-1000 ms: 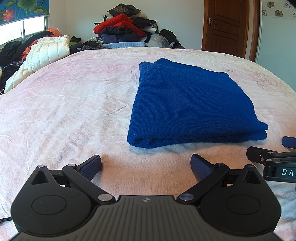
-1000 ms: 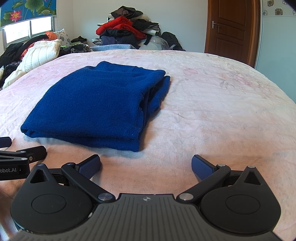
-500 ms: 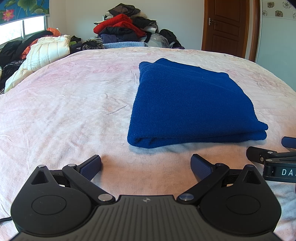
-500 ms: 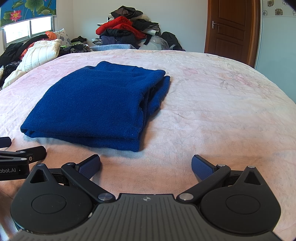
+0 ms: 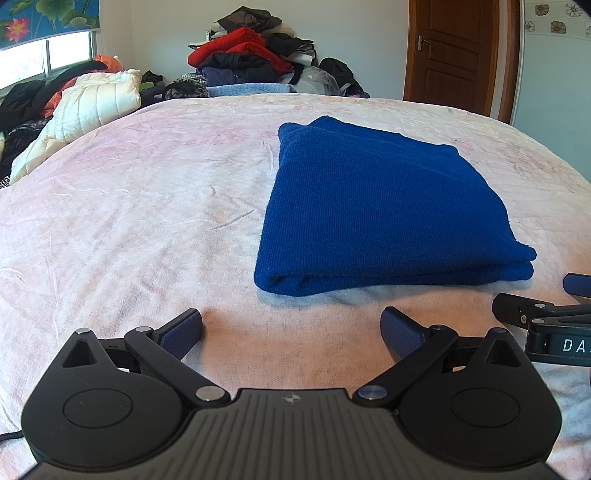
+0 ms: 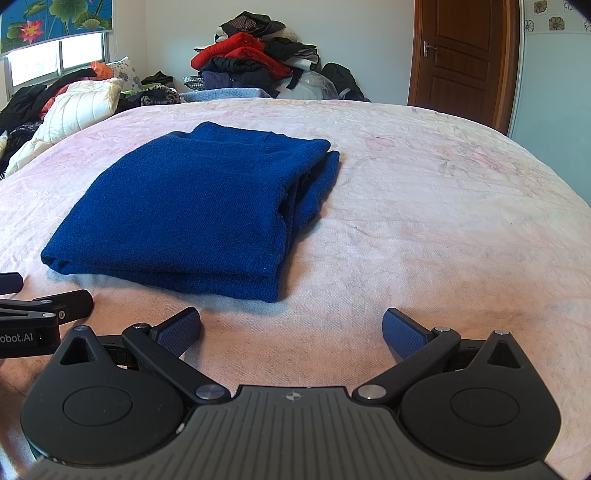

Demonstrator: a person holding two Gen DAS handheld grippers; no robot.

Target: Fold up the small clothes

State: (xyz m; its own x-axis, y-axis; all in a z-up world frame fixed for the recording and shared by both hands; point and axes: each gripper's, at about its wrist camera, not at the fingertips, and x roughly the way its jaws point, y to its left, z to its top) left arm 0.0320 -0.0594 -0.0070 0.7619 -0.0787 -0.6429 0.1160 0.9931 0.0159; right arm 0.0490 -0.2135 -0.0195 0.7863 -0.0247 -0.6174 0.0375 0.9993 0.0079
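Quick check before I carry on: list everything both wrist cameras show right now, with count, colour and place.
folded garment: one, dark blue, lying flat on the bed ahead of both grippers
bed cover: one, pale pink, wrinkled, under everything
clothes pile: one heap, red, black and mixed, past the far edge of the bed
padded jacket: one, cream white, far left by the window
door: one, brown wood, shut, back right
window blind: one, blue with lotus print, top left
left gripper: one, black with blue pads, open, empty
right gripper: one, black with blue pads, open, empty
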